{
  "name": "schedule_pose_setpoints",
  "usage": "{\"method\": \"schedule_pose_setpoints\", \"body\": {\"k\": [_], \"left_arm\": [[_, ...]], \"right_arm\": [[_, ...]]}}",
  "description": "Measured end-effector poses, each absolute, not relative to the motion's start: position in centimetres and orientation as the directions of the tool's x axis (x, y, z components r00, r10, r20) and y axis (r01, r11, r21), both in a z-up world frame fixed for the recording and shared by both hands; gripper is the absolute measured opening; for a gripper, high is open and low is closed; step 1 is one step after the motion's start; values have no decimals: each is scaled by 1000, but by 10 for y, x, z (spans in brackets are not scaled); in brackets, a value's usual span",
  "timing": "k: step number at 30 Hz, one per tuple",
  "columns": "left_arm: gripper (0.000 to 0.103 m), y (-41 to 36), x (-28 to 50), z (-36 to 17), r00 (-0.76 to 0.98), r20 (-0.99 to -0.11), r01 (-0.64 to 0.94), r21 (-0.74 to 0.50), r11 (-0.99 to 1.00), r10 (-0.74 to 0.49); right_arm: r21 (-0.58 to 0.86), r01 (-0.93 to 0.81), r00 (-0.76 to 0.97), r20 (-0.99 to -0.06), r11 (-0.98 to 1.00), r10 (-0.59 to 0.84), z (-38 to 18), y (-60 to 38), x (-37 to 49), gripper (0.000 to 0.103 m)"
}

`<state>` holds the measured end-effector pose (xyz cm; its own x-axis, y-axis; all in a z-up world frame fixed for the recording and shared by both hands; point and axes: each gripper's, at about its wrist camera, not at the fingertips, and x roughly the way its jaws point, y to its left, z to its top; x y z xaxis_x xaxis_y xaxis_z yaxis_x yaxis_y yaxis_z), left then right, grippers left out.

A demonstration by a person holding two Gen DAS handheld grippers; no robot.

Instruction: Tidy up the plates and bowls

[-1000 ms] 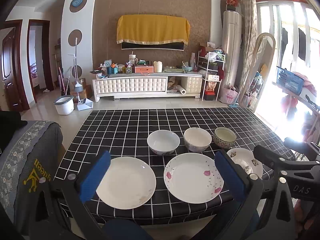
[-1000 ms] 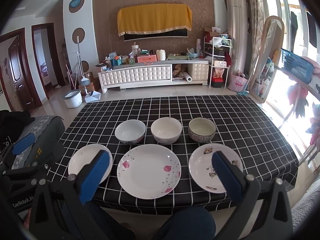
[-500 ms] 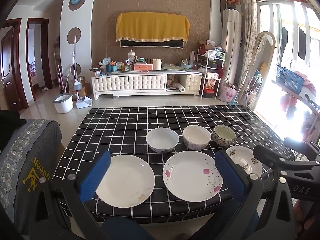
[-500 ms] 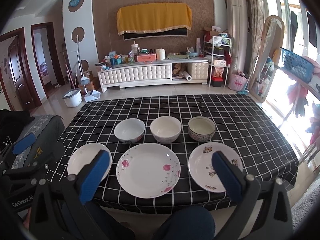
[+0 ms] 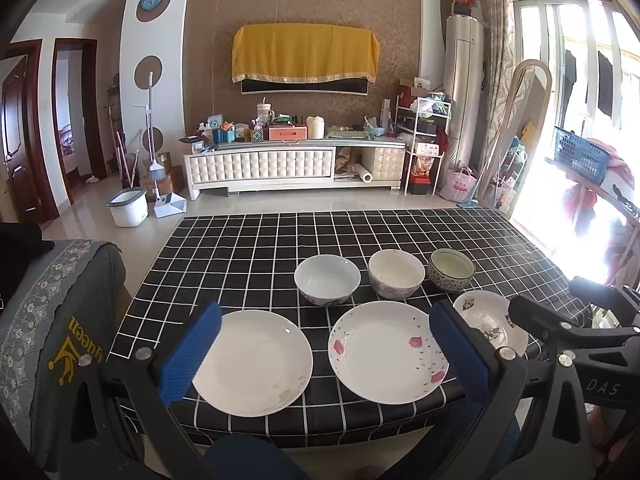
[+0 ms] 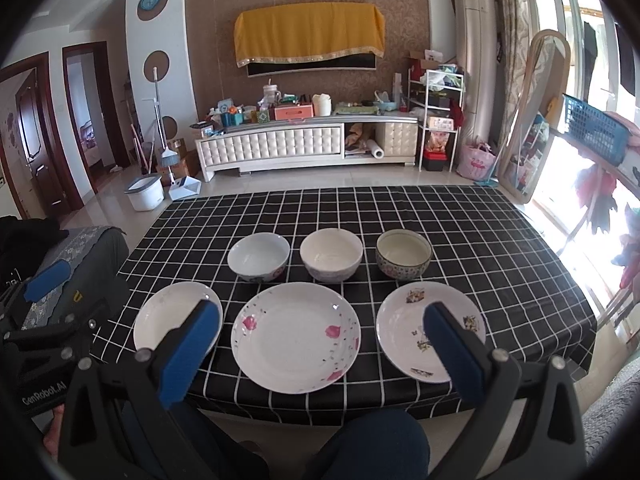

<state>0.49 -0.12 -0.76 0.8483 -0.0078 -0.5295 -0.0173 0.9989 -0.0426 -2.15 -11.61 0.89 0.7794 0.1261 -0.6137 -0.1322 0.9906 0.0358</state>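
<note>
Table (image 6: 500, 240) under black checked cloth, filling the middle of both views. Three bowls in a back row, three plates in a front row, all apart from one another.

Back row, left to right in the right wrist view: white bowl (image 6: 259, 256), cream bowl (image 6: 331, 254), patterned bowl (image 6: 403, 254). Same order in the left wrist view: white bowl (image 5: 327, 279), cream bowl (image 5: 396, 274), patterned bowl (image 5: 451, 269), shifted toward the right of the frame.

Front row, near the table's lower edge: plain white plate (image 6: 172, 314) at lower left, pink-flowered plate (image 6: 296, 337) at centre, small-motif plate (image 6: 412, 332) at lower right. In the left wrist view: plain white plate (image 5: 256, 362) left of centre, pink-flowered plate (image 5: 386, 350) right of centre, small-motif plate (image 5: 486, 320) partly hidden behind a blue pad.

Left gripper (image 5: 324, 354) low in the foreground of its own view, blue pads (image 5: 191, 354) spread wide, nothing between them, hanging short of the plates. Right gripper (image 6: 322, 354) likewise low in its own frame, pads (image 6: 191, 352) wide apart and bare, framing the pink-flowered plate.

Each gripper also seen from the other's camera: black frame at the right edge of the left wrist view, black frame with one blue pad at the left edge of the right wrist view.

Background: white cabinet (image 6: 276, 148) and yellow cloth (image 6: 308, 34) on the far wall.
</note>
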Motion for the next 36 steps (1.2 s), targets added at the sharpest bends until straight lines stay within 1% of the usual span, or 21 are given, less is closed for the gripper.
{"method": "schedule_pose_setpoints", "body": {"k": [26, 36], "left_arm": [[103, 0, 5, -9, 839, -543, -12, -58, 998, -22], [103, 0, 4, -10, 836, -548, -9, -57, 998, -24]], "right_arm": [[27, -138, 778, -615, 990, 125, 8, -116, -23, 103], [47, -139, 769, -625, 989, 138, 6, -114, -22, 103]]}}
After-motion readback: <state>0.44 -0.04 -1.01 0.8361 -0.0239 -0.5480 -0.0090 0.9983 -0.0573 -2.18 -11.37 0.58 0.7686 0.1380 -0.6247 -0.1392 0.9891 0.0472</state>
